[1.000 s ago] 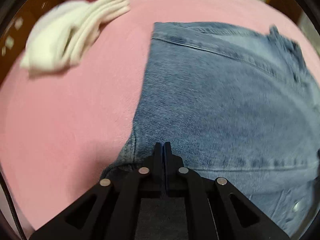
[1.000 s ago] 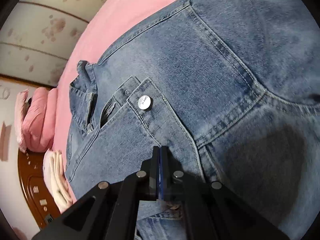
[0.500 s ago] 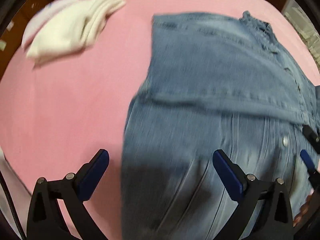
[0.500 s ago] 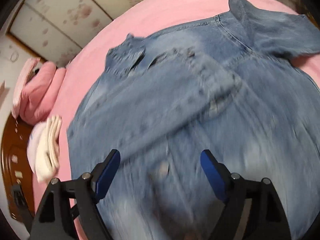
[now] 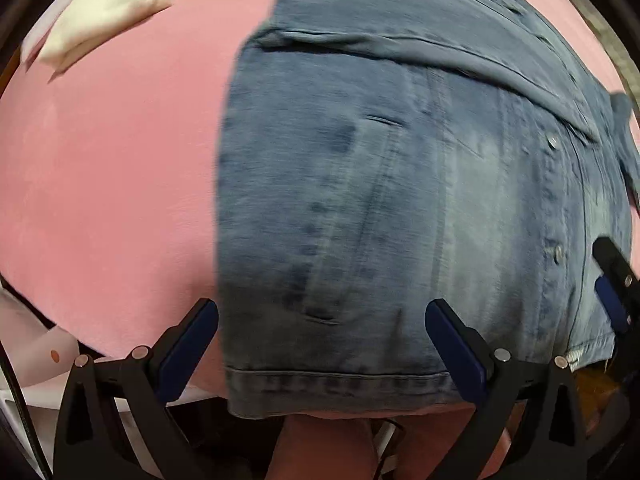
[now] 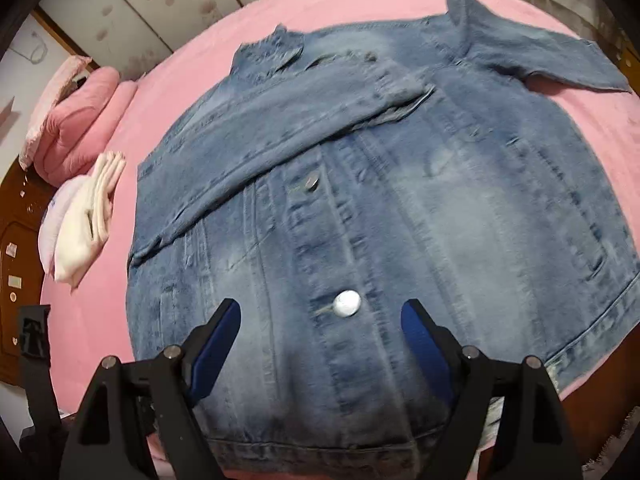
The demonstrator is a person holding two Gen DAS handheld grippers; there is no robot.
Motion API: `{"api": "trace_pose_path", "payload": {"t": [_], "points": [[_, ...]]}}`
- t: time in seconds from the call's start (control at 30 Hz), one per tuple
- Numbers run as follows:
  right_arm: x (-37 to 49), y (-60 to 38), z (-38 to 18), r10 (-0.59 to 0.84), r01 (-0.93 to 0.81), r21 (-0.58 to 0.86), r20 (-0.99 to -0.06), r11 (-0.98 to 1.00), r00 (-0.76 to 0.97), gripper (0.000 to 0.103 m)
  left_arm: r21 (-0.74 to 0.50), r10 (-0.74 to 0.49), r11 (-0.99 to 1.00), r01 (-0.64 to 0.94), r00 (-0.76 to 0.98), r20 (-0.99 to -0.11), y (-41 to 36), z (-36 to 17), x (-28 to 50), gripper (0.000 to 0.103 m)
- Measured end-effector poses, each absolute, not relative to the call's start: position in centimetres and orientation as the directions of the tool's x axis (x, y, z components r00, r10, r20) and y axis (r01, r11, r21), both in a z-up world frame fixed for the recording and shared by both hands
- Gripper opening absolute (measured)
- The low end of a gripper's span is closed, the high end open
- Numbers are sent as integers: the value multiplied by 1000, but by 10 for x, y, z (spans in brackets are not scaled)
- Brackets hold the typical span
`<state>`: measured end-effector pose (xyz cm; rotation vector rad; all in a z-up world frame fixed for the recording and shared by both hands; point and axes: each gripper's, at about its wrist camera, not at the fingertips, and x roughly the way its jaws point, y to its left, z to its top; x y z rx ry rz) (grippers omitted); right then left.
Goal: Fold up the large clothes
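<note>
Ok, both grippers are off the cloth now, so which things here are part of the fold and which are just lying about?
Part of the job:
- denim jacket, front up, one sleeve folded across its chest, the other sleeve out to the side
- left gripper, open
- right gripper, open

Just lying about:
- folded white cloth
- pink pillow
- pink bedspread, only the surface under the jacket

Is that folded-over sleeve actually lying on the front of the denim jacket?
Touching. The right wrist view shows the sleeve draped flat across the jacket chest, no gap.
</note>
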<state>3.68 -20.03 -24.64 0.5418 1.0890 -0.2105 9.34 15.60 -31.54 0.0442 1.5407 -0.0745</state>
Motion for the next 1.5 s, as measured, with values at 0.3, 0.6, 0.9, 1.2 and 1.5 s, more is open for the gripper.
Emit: {"api": "trace_pose_path", "payload": {"t": [0.3, 0.6, 0.9, 1.2, 1.5], "points": [[30, -278, -237, -11, 448, 259, -857, 856, 516, 83, -18, -27, 993, 115, 74, -997, 62, -290, 95, 102], [15, -422, -250, 49, 526, 335, -874, 782, 484, 83, 7, 5, 995, 100, 19, -1000, -115, -276, 71, 102], [-24, -583, -247, -83, 651, 241, -901, 720, 425, 83, 0, 4, 951, 308, -13, -1000, -304, -270, 58, 102], [-49, -703, -261, -213, 807, 213, -899, 551, 383, 83, 34, 28, 898, 440, 19, -999, -429, -263, 74, 102], [-9, -784, -279, -255, 786, 314, -826, 533, 503, 83, 43, 44, 923, 383, 7, -999, -473, -261, 113, 102]]}}
